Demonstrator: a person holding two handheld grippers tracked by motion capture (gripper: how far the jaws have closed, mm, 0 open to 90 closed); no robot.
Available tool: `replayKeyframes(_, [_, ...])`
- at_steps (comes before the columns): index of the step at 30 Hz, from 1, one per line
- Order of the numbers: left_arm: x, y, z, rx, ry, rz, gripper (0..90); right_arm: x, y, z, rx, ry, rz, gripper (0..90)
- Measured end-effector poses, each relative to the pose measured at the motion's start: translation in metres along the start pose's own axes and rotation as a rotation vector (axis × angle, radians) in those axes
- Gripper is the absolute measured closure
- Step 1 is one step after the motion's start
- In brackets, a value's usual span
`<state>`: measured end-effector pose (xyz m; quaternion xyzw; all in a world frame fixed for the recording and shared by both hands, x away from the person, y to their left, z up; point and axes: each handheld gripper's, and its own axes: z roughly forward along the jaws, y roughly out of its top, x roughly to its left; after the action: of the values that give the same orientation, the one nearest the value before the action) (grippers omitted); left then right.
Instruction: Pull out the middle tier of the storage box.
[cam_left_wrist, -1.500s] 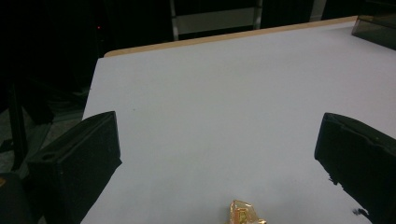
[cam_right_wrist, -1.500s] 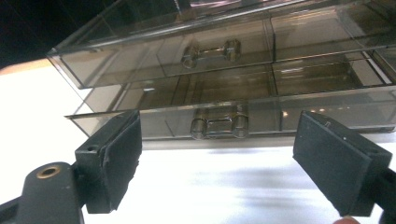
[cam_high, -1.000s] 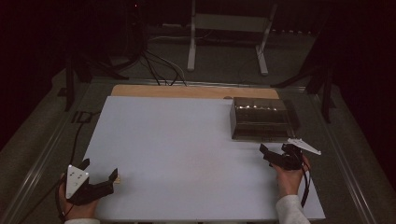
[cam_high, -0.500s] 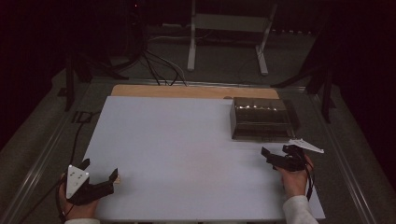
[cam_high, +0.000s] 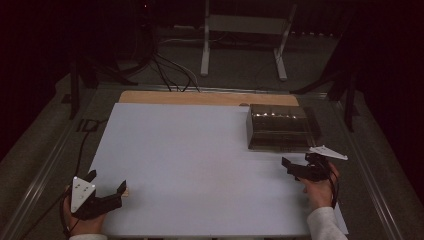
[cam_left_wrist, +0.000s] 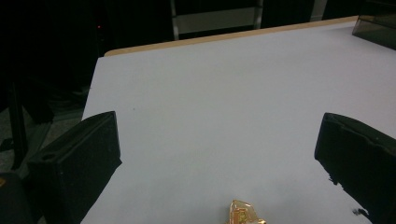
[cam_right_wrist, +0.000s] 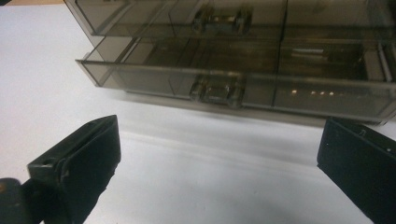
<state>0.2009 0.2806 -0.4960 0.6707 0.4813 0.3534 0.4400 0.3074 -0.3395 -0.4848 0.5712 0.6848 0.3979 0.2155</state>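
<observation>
A: Which step is in hand?
B: The smoky clear-plastic drawer box (cam_right_wrist: 243, 56) at the table's far right is approached by the right tool (cam_high: 300, 169), jaws apart; a drawer handle (cam_right_wrist: 215, 88) must be gripped next.
A: The left tool (cam_high: 106, 188)?
B: Spread, resting near.

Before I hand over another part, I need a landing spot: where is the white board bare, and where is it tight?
The white board is bare between the left gripper and the right gripper, and back to the wooden strip. It is tight at the far right, where the right gripper sits close before the smoky drawer box. A small gold piece lies by the left gripper.
</observation>
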Motion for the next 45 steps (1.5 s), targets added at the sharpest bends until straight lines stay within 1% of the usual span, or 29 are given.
replayKeyframes(3, [0.0, 0.0, 0.0, 0.0, 0.0, 0.0, 1.5, 0.001, 0.005, -0.001, 0.001, 0.002, -0.026, 0.0])
replayKeyframes(5, [0.0, 0.0, 0.0, 0.001, -0.001, 0.0, 1.4, 0.001, 0.007, -0.001, 0.005, 0.001, -0.032, 0.0])
replayKeyframes(7, [0.0, 0.0, 0.001, 0.004, -0.001, 0.001, 1.4, 0.002, 0.014, 0.0, 0.022, -0.003, -0.061, 0.0])
replayKeyframes(12, [0.0, 0.0, 0.0, 0.004, -0.001, 0.002, 1.5, 0.002, 0.021, 0.003, 0.035, -0.001, -0.09, 0.0])
replayKeyframes(16, [0.001, 0.0, 0.001, 0.004, -0.001, 0.002, 1.5, 0.001, 0.025, 0.004, 0.035, 0.011, -0.105, 0.0])
replayKeyframes(19, [0.001, 0.0, 0.0, 0.003, 0.0, 0.001, 1.4, 0.001, 0.028, 0.004, 0.037, 0.016, -0.105, 0.0])
replayKeyframes(21, [0.001, 0.0, 0.0, 0.004, 0.0, 0.001, 1.4, 0.001, 0.031, 0.006, 0.056, 0.019, -0.128, 0.0])
replayKeyframes(24, [0.0, 0.0, 0.001, 0.004, -0.002, 0.002, 1.5, 0.004, 0.036, 0.008, 0.058, 0.008, -0.162, 0.0])
replayKeyframes(29, [0.001, 0.0, 0.0, 0.003, -0.001, 0.001, 1.5, 0.007, 0.039, 0.013, 0.072, 0.008, -0.186, 0.8])
replayKeyframes(30, [0.001, 0.0, 0.0, 0.005, -0.001, 0.001, 1.5, 0.009, 0.042, 0.016, 0.081, 0.012, -0.205, 4.0])
replayKeyframes(33, [0.001, 0.0, 0.0, 0.004, -0.003, -0.001, 1.5, 0.009, 0.044, 0.02, 0.081, 0.028, -0.198, 6.7])
replayKeyframes(34, [0.001, 0.0, 0.0, 0.004, -0.004, -0.001, 1.5, 0.009, 0.045, 0.021, 0.08, 0.019, -0.206, 9.0])
replayKeyframes(35, [0.001, 0.0, 0.0, 0.004, -0.004, -0.001, 1.5, 0.009, 0.045, 0.021, 0.08, 0.019, -0.206, 9.0])
replayKeyframes(36, [0.001, 0.0, 0.0, 0.004, -0.003, -0.002, 1.5, 0.009, 0.046, 0.022, 0.079, 0.022, -0.212, 12.4])
replayKeyframes(37, [0.001, 0.0, 0.0, 0.003, -0.003, -0.004, 1.5, 0.008, 0.047, 0.024, 0.087, 0.035, -0.215, 13.6])
replayKeyframes(38, [0.001, 0.0, 0.0, 0.004, -0.003, -0.003, 1.5, 0.007, 0.048, 0.026, 0.092, 0.028, -0.217, 15.8])
replayKeyframes(40, [0.001, 0.0, 0.0, 0.003, -0.003, -0.004, 1.4, 0.006, 0.048, 0.029, 0.094, 0.044, -0.213, 22.5])
replayKeyframes(41, [0.001, 0.0, 0.0, 0.003, -0.003, -0.004, 1.5, 0.006, 0.048, 0.029, 0.094, 0.044, -0.213, 22.5])
replayKeyframes(42, [0.001, 0.0, 0.0, 0.003, -0.003, -0.005, 1.5, 0.005, 0.049, 0.03, 0.099, 0.044, -0.217, 26.6])
replayKeyframes(43, [0.001, 0.0, 0.0, 0.003, -0.003, -0.004, 1.4, 0.004, 0.048, 0.034, 0.12, 0.045, -0.222, 32.0])
replayKeyframes(44, [0.001, 0.0, 0.0, 0.004, -0.003, -0.003, 1.5, 0.004, 0.048, 0.036, 0.132, 0.042, -0.231, 35.4])
replayKeyframes(45, [0.001, 0.0, 0.0, 0.004, -0.003, -0.002, 1.5, 0.004, 0.047, 0.037, 0.14, 0.041, -0.241, 35.9])
